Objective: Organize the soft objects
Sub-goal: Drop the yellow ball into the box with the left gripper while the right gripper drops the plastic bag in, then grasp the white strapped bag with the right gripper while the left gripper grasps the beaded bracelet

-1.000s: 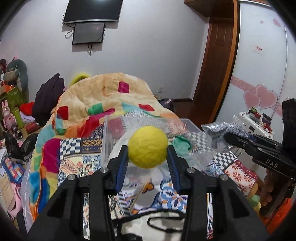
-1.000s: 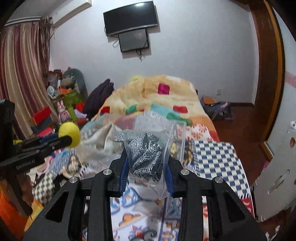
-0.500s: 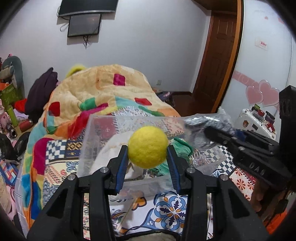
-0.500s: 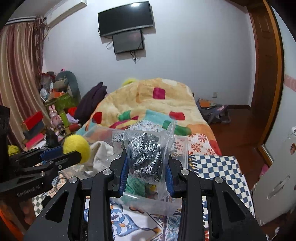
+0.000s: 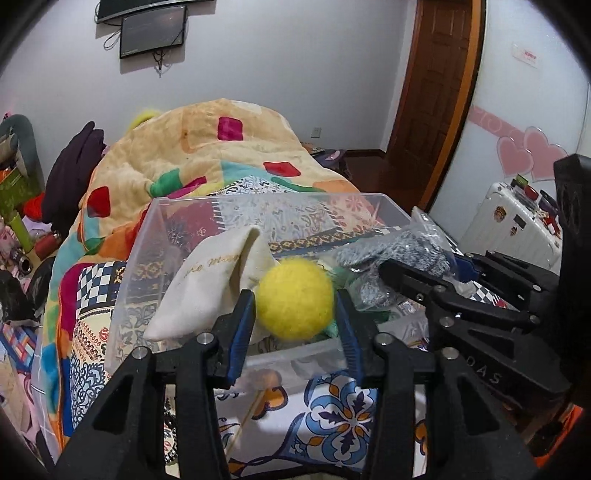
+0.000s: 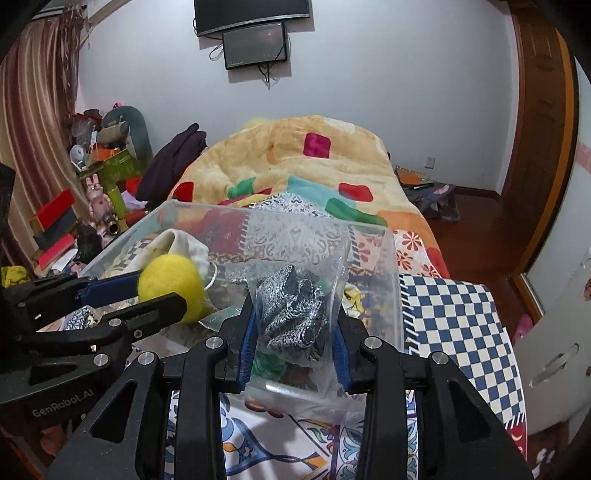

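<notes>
Two grippers: both loaded, both held over the same clear plastic bin [image 5: 147, 236] on the bed.
L gripper [image 5: 295, 314]: fingers clenched on a yellow felt ball [image 5: 295, 299], blue pads pressing its left and right sides.
Ball pos: above the bin's near wall, just in front of a cream cloth pouch [image 5: 207, 291]; in the right wrist view the ball [image 6: 171, 284] sits left of the bag, over the bin's left half.
R gripper [image 6: 293, 332]: fingers closed on a clear zip bag [image 6: 295, 291] w/ grey-black knit fabric [image 6: 291, 317] inside; pads squeeze the bag's lower half.
Bag pos: upright, top edge loose above the fingers, over the bin's near-right part; from the left wrist view it shows at the right of the ball, w/ the R gripper [image 5: 424, 273] coming in from the right.
Grippers rel: close side by side, ball and bag near but apart.
Bin contents: cream pouch leaning on the left side, green fabric [image 6: 269, 363] low under the bag; other items too hidden to tell.
Bin pos: on a patterned quilt [image 6: 458, 314], blue-white checks to the right, floral print in front.
Behind bin: yellow blanket [image 5: 207, 147] w/ coloured squares heaped on the bed.
Bkgd: wall TV [image 6: 251, 14], wood door [image 5: 436, 81], white suitcase [image 5: 509, 225] at right, clutter of toys and boxes at left.
</notes>
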